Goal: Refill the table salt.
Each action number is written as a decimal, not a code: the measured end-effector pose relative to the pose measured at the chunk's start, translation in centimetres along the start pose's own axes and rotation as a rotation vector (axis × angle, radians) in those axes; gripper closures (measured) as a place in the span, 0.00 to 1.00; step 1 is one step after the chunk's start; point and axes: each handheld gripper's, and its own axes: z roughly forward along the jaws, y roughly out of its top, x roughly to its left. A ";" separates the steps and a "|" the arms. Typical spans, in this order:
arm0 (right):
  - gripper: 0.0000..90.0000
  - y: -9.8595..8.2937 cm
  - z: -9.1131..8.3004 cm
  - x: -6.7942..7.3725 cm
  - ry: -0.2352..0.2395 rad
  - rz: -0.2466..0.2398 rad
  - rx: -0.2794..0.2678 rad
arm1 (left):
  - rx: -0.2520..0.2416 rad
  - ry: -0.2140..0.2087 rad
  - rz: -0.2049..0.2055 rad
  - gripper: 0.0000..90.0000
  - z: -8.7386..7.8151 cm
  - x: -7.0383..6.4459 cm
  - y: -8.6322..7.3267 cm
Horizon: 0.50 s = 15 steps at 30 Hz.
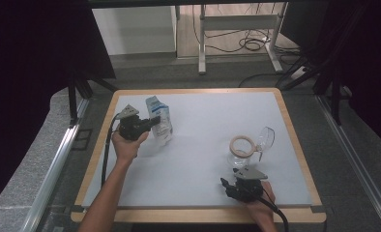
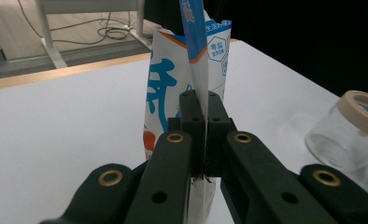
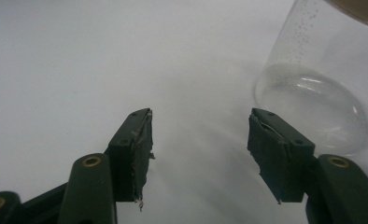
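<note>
A white and blue pouch (image 1: 159, 122) stands upright at the back left of the white table (image 1: 203, 121). My left gripper (image 1: 153, 123) is shut on it. In the left gripper view the jaws (image 2: 204, 100) pinch the pouch's (image 2: 166, 79) vertical side seam. A clear glass jar (image 1: 240, 151) with a beige rim stands at the front right, with its hinged glass lid (image 1: 265, 137) tipped open behind it. My right gripper (image 1: 228, 184) hovers just in front of the jar, near the table's front edge. In the right gripper view the jaws (image 3: 198, 135) stand open and hold nothing, with the jar (image 3: 313, 93) to their right.
The table has a wooden border (image 1: 295, 140). Metal rails (image 1: 58, 159) run along both sides. Beyond the far edge are a desk frame (image 1: 237, 29) and cables (image 1: 251, 43) on the floor. Black curtains hang at left and right.
</note>
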 end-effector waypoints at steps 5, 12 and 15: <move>0.44 0.1 0.1 0.3 0.012 0.003 -0.010 | -0.006 -0.011 0.003 1.00 -0.6 -1.0 0.1; 0.42 0.2 0.3 0.5 0.026 0.007 -0.007 | -0.009 -0.028 0.021 1.00 -1.2 -1.8 0.2; 0.42 0.3 0.4 0.7 0.030 -0.001 -0.002 | -0.003 -0.037 0.031 1.00 -1.4 -2.2 0.2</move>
